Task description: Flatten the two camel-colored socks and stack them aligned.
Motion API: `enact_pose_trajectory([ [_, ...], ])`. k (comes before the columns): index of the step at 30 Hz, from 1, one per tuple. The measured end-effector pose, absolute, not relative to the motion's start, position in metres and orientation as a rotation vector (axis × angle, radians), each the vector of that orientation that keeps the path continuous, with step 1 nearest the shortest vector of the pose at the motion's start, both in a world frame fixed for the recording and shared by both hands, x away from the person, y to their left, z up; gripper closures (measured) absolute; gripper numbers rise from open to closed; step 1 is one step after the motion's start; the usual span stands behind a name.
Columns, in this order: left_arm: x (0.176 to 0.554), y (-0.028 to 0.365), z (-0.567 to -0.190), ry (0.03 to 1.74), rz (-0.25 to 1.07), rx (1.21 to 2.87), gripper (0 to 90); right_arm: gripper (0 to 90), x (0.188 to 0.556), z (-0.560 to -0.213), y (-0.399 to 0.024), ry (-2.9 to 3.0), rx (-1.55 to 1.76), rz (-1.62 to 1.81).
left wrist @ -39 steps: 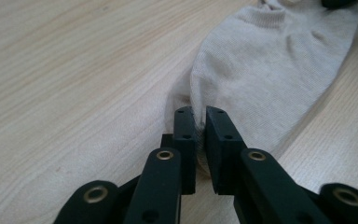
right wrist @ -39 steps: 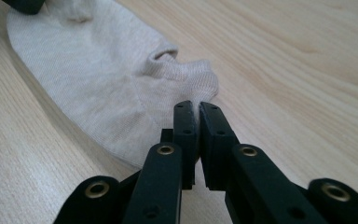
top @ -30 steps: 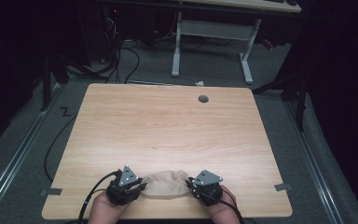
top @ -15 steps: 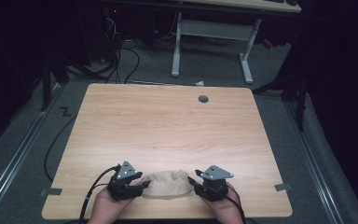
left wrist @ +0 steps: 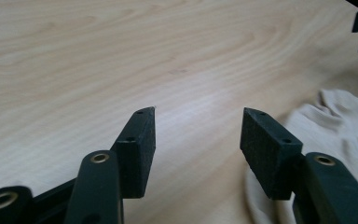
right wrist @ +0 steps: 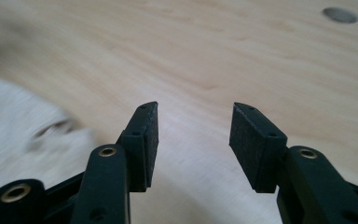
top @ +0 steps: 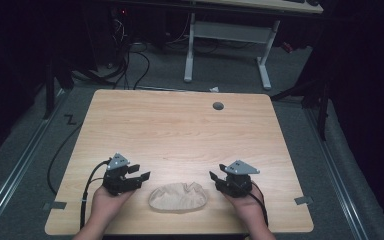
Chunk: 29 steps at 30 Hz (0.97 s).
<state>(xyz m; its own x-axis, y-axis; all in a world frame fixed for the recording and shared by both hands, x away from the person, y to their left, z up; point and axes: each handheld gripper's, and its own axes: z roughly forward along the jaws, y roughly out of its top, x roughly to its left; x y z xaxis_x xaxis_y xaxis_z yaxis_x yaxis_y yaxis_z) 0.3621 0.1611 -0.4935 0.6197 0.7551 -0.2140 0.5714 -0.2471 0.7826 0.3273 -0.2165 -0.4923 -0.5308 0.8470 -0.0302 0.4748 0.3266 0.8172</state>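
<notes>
A crumpled beige cloth (top: 178,196) lies in an oval heap near the front edge of the wooden table (top: 180,130). My left gripper (top: 142,176) hovers just left of it, apart from it. Its jaws have just been opening and stand open with bare wood between them (left wrist: 198,135); the cloth (left wrist: 335,121) lies off to the right of the pads. My right gripper (top: 214,176) is just right of the cloth. Its jaws have also just been opening and are open and empty (right wrist: 193,135), with the cloth (right wrist: 23,135) blurred at the left.
A round grey cable hole (top: 218,106) sits near the table's far edge, also seen as the hole (right wrist: 340,15). Tape strips mark the front corners (top: 54,205) (top: 303,200). Beyond the table stand white desk legs (top: 189,50) and floor cables (top: 130,60).
Both grippers held the ends of the cloth before; they have opened, let it go and drawn apart, left one leftward and right one rightward. The cloth now rests alone between them.
</notes>
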Motion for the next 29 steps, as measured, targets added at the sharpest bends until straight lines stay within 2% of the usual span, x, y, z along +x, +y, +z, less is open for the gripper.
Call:
enact_pose_trajectory([
  [3, 0.372, 0.167, -0.493, 1.061, 0.276, 1.943, 42.4, 51.2, 0.339, -0.490, -0.221, 2.113, 1.197, 1.094],
  [6, 0.385, 0.178, -0.502, 1.068, 0.384, 1.998, 41.7, 50.9, 0.358, -0.497, -0.231, 2.052, 1.265, 1.097],
  [11, 0.382, 0.189, -0.506, 1.091, 0.343, 1.954, 41.5, 49.8, 0.359, -0.507, -0.236, 2.042, 1.289, 1.041],
  [14, 0.377, 0.184, -0.504, 1.030, 0.445, 2.028, 40.8, 49.6, 0.354, -0.513, -0.238, 2.053, 1.276, 0.980],
  [18, 0.377, 0.188, -0.503, 1.044, 0.405, 1.974, 39.7, 49.7, 0.350, -0.513, -0.241, 2.032, 1.298, 0.971],
  [21, 0.377, 0.188, -0.505, 1.044, 0.426, 2.000, 39.1, 49.9, 0.346, -0.513, -0.242, 2.030, 1.286, 0.955],
  [24, 0.377, 0.188, -0.506, 1.059, 0.369, 1.964, 38.4, 51.0, 0.345, -0.514, -0.243, 2.051, 1.266, 0.935],
  [29, 0.372, 0.184, -0.506, 1.052, 0.382, 1.994, 37.9, 51.1, 0.347, -0.514, -0.247, 2.048, 1.278, 0.957],
])
